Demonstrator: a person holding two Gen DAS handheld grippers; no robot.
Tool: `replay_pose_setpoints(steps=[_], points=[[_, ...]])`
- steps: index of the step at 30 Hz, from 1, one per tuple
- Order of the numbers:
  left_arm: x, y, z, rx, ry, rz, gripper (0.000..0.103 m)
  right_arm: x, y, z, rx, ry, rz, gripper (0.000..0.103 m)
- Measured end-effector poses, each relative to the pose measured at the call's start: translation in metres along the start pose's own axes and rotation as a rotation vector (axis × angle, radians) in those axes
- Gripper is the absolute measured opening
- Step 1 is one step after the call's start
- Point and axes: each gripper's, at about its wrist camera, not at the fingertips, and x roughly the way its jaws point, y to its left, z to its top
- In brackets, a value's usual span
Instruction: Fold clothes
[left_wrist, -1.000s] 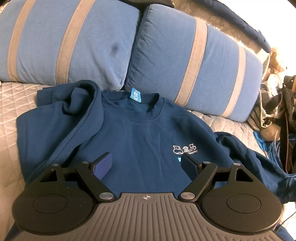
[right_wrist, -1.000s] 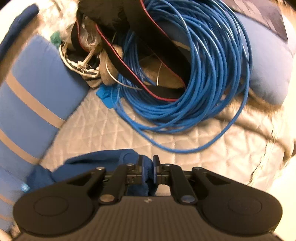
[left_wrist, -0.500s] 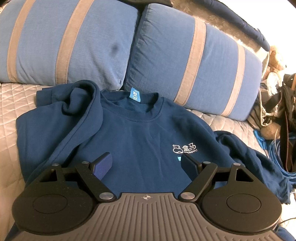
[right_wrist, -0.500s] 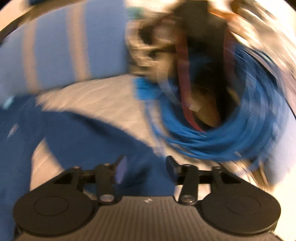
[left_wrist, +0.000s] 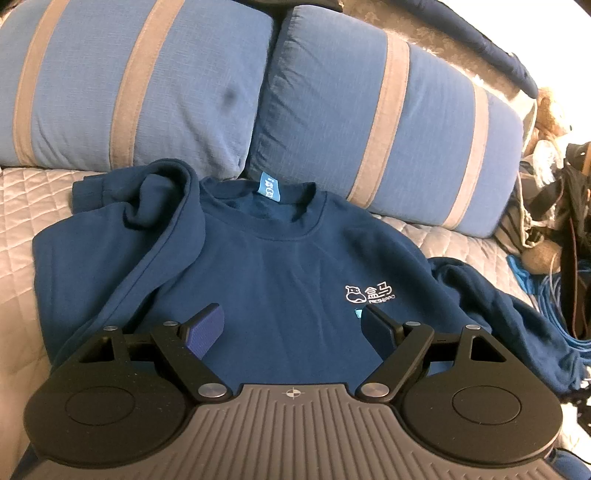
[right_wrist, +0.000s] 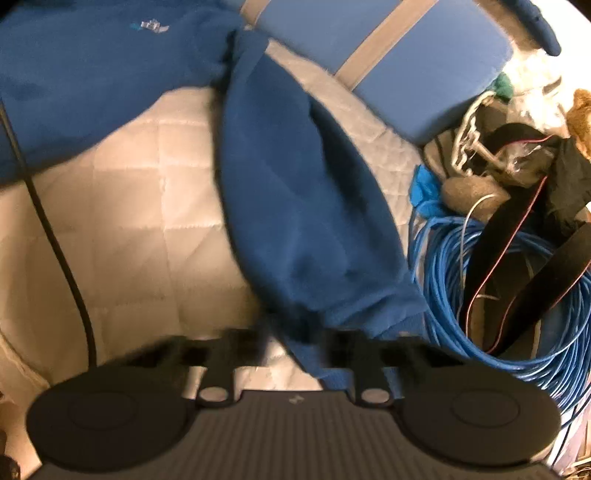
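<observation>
A navy sweatshirt (left_wrist: 277, 266) lies front up on the quilted bed, collar toward the pillows, with its left sleeve folded over the chest. My left gripper (left_wrist: 290, 321) hovers open over the lower chest with nothing between its pads. The other sleeve (right_wrist: 295, 184) stretches out toward the cable pile. Its cuff (right_wrist: 332, 306) lies between the blurred fingers of my right gripper (right_wrist: 295, 339), whose jaws still stand apart as they are closing on it.
Two blue pillows with tan stripes (left_wrist: 369, 122) lean behind the sweatshirt. A coil of blue cable (right_wrist: 461, 295), black straps (right_wrist: 509, 236) and clutter crowd the right side beside the cuff. A thin black cord (right_wrist: 55, 229) crosses the pale quilted cover (right_wrist: 147, 221).
The right gripper let go of the cloth, opened, rolled and swung from facing the cable coil to looking along the sleeve. The sleeve now lies stretched out. The left gripper has not moved.
</observation>
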Motion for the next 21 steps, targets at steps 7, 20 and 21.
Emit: replay_pose_setpoints(steps=[7,20,21], points=[[-0.002,0.000,0.001,0.002,-0.008,-0.007,0.082,-0.056,-0.032,0.015,0.076,-0.056,0.076,0.002],[-0.002,-0.001,0.001,0.005,-0.006,-0.005,0.082,-0.053,-0.090,0.021,0.140,-0.027,0.045,0.002],[-0.002,0.000,0.001,0.004,-0.005,-0.007,0.082,-0.043,-0.095,0.019,0.145,-0.010,0.025,0.002]])
